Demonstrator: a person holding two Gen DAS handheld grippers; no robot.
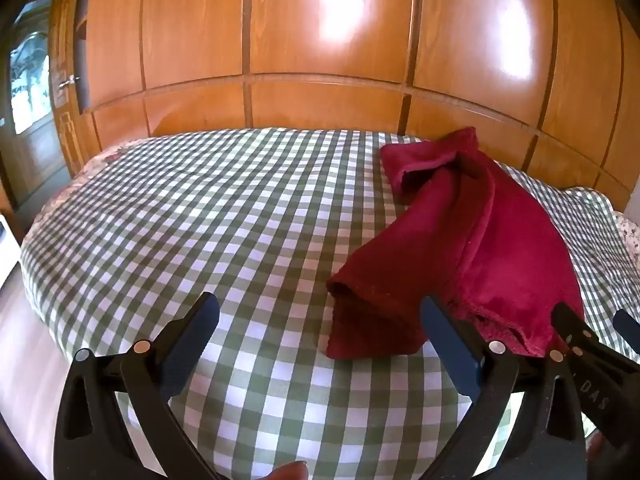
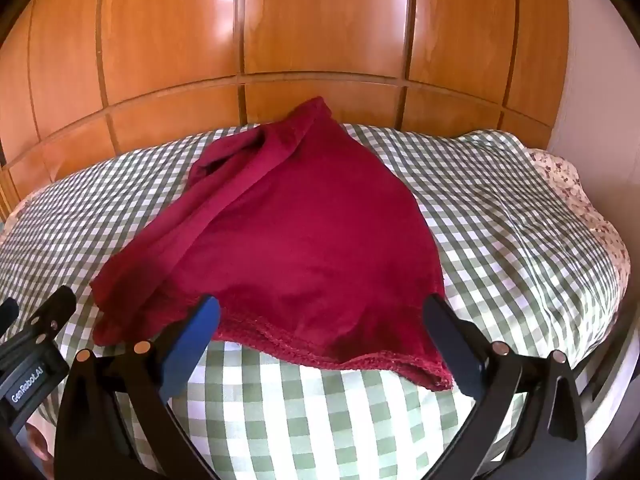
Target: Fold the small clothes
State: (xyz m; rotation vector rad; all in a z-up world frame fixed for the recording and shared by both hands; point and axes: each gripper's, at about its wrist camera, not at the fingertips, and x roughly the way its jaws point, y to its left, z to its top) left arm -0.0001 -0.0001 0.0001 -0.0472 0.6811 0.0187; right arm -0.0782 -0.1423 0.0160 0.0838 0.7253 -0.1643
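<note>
A dark red garment lies rumpled on the green-and-white checked bed cover, its hem toward me and a sleeve trailing to the left. In the left wrist view the same garment lies right of centre, its sleeve end between the spread fingers. My left gripper hangs open over the cover, pads off the cloth. My right gripper is open too, hovering above the garment's hem, with nothing pressed between its pads. The right gripper shows at the left view's right edge, and the left gripper at the right view's left edge.
A glossy wooden wardrobe runs along the far side of the bed. A floral sheet shows at the bed's right edge by a white wall. A door stands at far left. Bare checked cover spreads left of the garment.
</note>
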